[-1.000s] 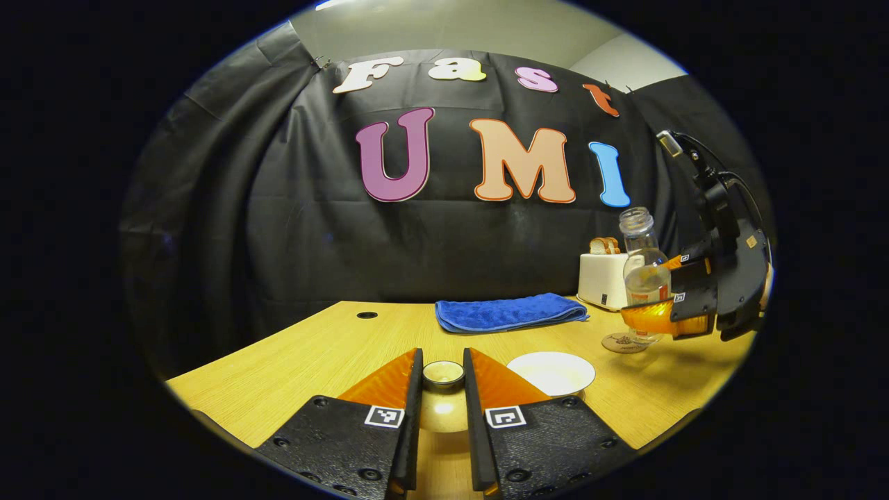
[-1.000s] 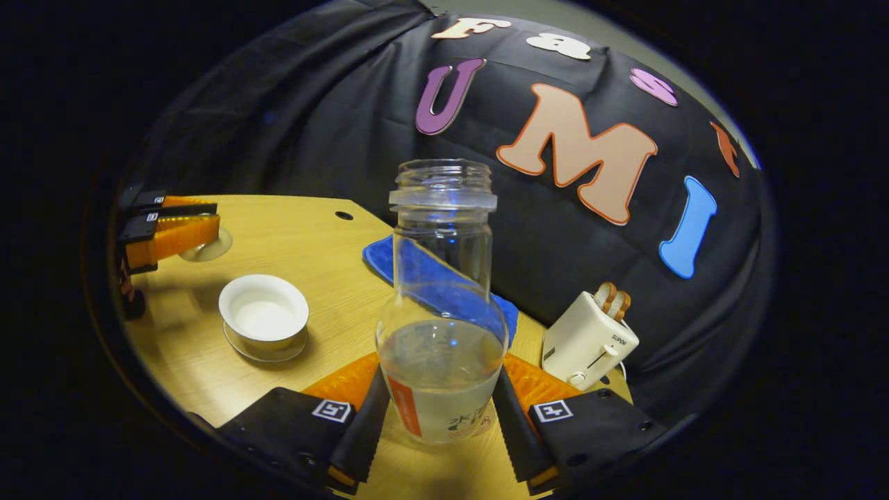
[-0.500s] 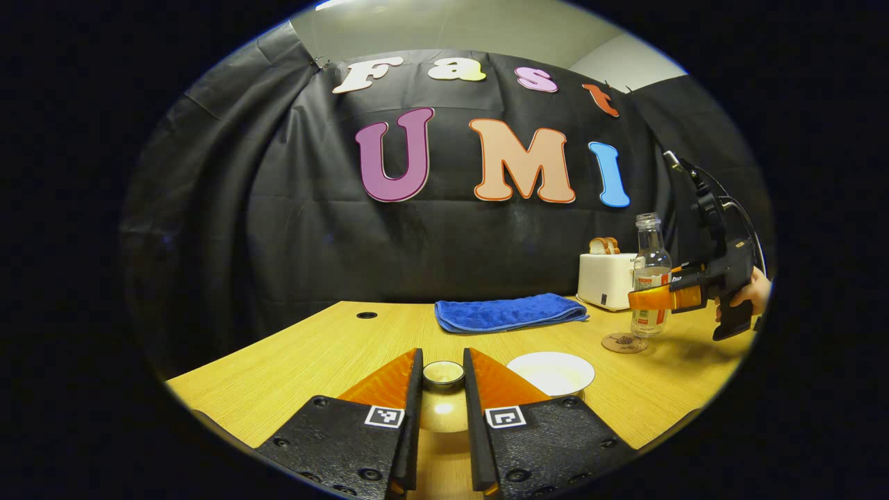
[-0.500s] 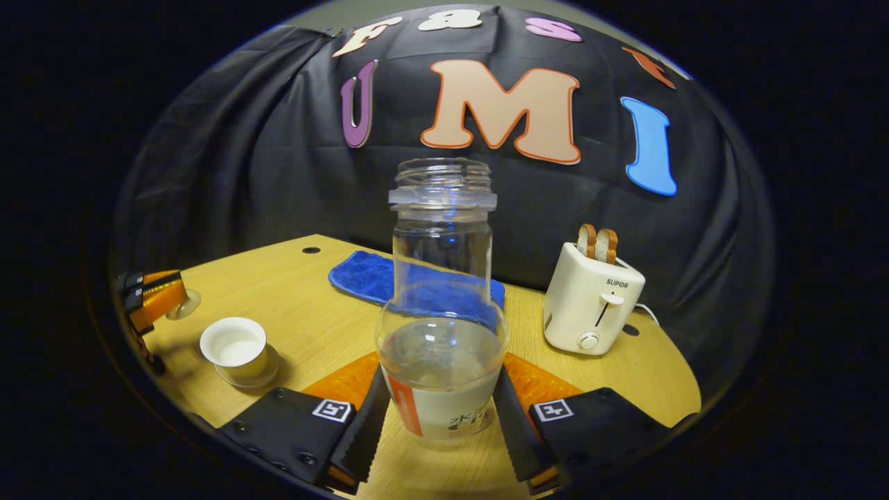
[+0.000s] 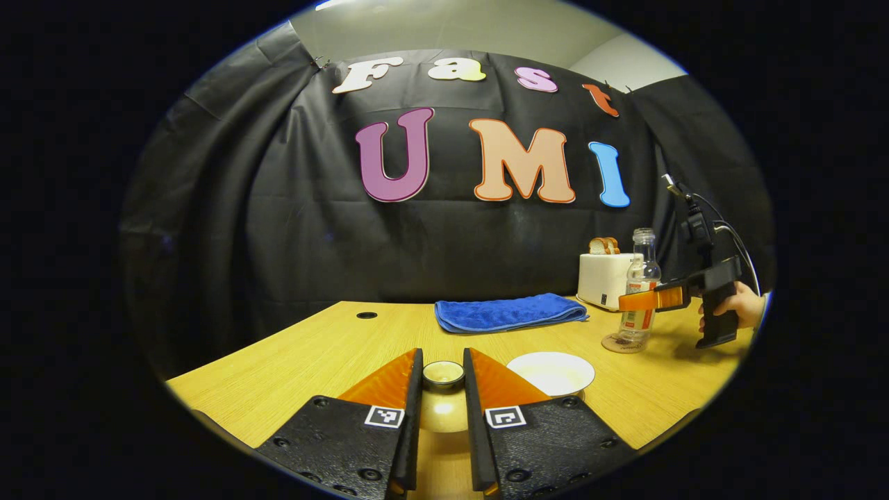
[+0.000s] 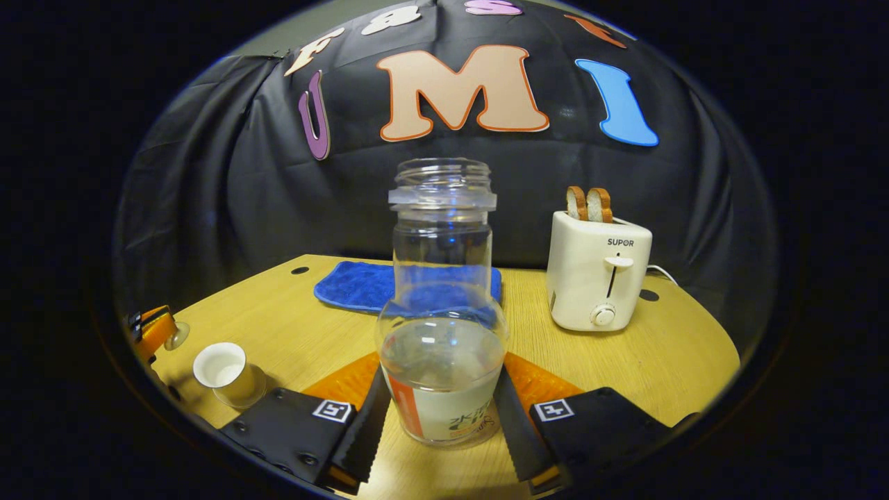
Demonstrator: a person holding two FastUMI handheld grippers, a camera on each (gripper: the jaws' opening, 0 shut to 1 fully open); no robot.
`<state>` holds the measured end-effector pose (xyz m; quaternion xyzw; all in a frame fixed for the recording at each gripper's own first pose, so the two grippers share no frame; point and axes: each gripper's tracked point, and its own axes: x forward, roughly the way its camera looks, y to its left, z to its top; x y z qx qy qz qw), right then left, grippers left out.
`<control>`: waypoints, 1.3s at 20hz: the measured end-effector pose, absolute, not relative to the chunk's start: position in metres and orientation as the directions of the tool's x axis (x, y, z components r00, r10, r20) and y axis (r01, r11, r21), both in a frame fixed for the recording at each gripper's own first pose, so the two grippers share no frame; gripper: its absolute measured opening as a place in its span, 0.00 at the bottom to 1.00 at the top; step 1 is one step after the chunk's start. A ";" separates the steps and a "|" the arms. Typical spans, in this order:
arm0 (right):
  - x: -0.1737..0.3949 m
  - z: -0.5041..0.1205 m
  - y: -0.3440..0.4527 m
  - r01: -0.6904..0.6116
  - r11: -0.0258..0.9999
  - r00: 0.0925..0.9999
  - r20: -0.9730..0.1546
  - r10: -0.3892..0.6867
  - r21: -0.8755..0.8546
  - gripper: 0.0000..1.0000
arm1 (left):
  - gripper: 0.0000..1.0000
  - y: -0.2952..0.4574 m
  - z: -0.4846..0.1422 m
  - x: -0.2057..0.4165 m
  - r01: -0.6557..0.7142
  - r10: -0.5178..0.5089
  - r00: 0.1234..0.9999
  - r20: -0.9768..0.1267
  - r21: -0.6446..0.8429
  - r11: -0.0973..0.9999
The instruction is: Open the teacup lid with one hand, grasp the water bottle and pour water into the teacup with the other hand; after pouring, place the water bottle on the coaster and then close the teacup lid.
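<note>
1. Nearest me, my right gripper (image 6: pixel 439 417) clamps the water bottle (image 6: pixel 442 312), both fingers pressed to its lower body; it stands upright on the coaster (image 5: pixel 623 343).
2. My left gripper (image 5: pixel 442 417) pinches the teacup lid (image 5: pixel 443 375) by its knob.
3. Beside the lid, the uncovered teacup (image 5: pixel 551 371) rests on the table (image 5: pixel 305 354).
4. Farther back: blue cloth (image 5: pixel 508 312), toaster (image 6: pixel 600 270).

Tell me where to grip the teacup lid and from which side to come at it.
Grip the lid by its small round knob, coming level from the near side with a finger on each flank. The knob stands upright above the wide, shallow dome, which offers no hold. The left gripper already does so: its fingers flank the knob, beside the open teacup.
</note>
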<state>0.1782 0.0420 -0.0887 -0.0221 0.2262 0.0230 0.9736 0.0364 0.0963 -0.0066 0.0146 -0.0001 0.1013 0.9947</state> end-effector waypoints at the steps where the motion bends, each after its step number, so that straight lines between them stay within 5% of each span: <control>1: 0.179 -0.091 0.042 -0.057 0.998 0.895 -0.444 0.034 -0.039 0.78 | 0.28 0.096 -0.007 0.037 -0.201 0.201 0.979 0.003 0.029 0.979; 14: 0.179 -0.094 0.044 -0.068 0.997 0.901 -0.432 0.043 -0.043 0.81 | 0.28 0.097 -0.007 0.036 -0.199 0.199 0.980 0.003 0.029 0.980; 24: 0.159 -0.091 0.039 -0.071 0.997 0.911 -0.409 0.054 -0.026 0.93 | 0.28 0.096 -0.008 0.037 -0.198 0.198 0.980 0.003 0.029 0.980; 26: 0.152 -0.090 0.039 -0.067 0.998 0.913 -0.404 0.055 -0.015 0.85 | 0.28 0.096 -0.007 0.037 -0.194 0.194 0.981 0.004 0.029 0.981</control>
